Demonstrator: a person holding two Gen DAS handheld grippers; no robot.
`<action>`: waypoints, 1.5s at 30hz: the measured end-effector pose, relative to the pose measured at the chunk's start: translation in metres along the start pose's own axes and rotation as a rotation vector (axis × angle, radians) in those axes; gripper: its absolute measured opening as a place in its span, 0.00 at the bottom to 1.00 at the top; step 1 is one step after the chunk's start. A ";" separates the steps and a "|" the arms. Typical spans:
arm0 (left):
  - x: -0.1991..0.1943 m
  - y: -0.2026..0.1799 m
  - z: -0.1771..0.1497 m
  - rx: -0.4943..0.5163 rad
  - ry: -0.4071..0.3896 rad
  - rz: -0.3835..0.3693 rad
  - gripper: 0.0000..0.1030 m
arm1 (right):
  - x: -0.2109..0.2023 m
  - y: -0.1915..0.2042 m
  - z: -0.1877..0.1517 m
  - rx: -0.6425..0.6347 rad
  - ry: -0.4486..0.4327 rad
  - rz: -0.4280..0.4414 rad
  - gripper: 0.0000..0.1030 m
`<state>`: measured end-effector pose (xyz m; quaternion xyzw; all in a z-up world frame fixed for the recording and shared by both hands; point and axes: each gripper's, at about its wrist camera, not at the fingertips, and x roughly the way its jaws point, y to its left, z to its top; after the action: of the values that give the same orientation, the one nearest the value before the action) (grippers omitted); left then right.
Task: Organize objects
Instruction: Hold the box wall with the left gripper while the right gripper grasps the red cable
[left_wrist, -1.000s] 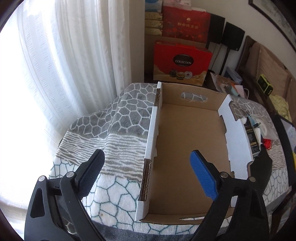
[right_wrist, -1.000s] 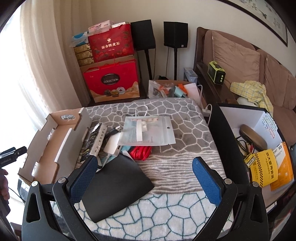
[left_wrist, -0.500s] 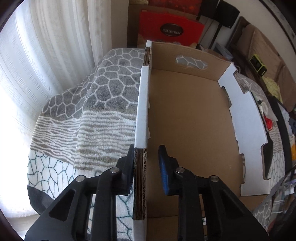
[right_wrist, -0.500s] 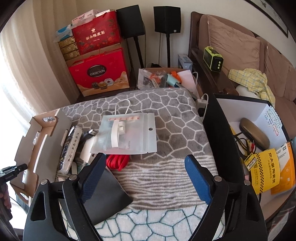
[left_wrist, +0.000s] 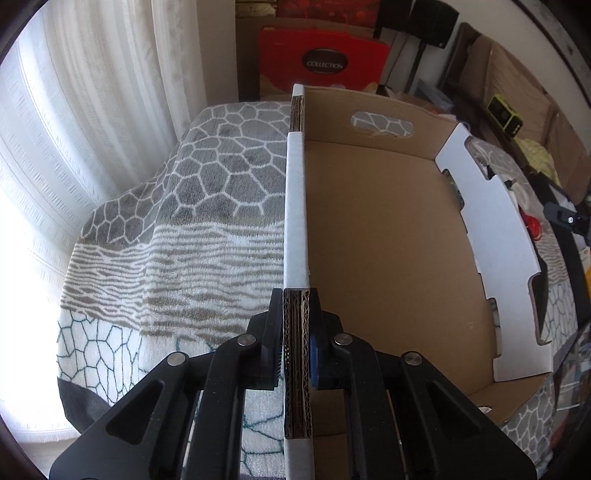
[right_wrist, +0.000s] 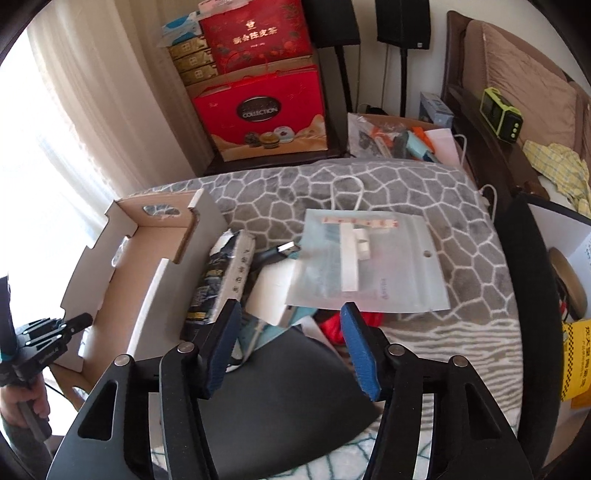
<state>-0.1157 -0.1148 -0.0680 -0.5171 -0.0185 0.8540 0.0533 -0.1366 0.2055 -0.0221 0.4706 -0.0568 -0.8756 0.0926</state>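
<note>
Brown corrugated cardboard fills the left wrist view: the left gripper (left_wrist: 296, 345) has its two pads pinched on the near end of the left wall of the cardboard tray (left_wrist: 388, 258), which lies on the patterned blanket (left_wrist: 207, 206). The jaws are closing their last little bit, and the wall is between them. Inside, the tray is bare; nothing has been put in it yet.

In the right wrist view, the right gripper (right_wrist: 291, 347) hangs over the pile just beside the tray, its jaws half spread and closing. Nothing is pressed between the pads. Below them lie a black flat sheet (right_wrist: 280, 402) and a white box (right_wrist: 273, 295). Further on are a dark printed packet (right_wrist: 221, 280), a USB cable plug (right_wrist: 286, 249), a clear zip bag (right_wrist: 369, 266) and something red (right_wrist: 334, 325), half hidden.

I judge that the sorting has only begun: the tray is held steady, and all the objects wait outside it.
</note>
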 end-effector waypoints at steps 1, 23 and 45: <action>0.001 0.001 0.000 -0.009 -0.001 -0.003 0.09 | 0.004 0.002 0.001 0.003 0.008 0.014 0.55; 0.006 0.001 -0.011 -0.042 -0.020 0.012 0.10 | -0.009 -0.043 -0.013 0.066 0.026 -0.038 0.55; 0.008 0.003 -0.010 -0.055 -0.011 -0.005 0.10 | 0.038 -0.138 0.020 0.395 0.081 0.233 0.49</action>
<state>-0.1107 -0.1175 -0.0800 -0.5135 -0.0438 0.8560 0.0412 -0.1889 0.3319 -0.0679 0.5047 -0.2772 -0.8113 0.1015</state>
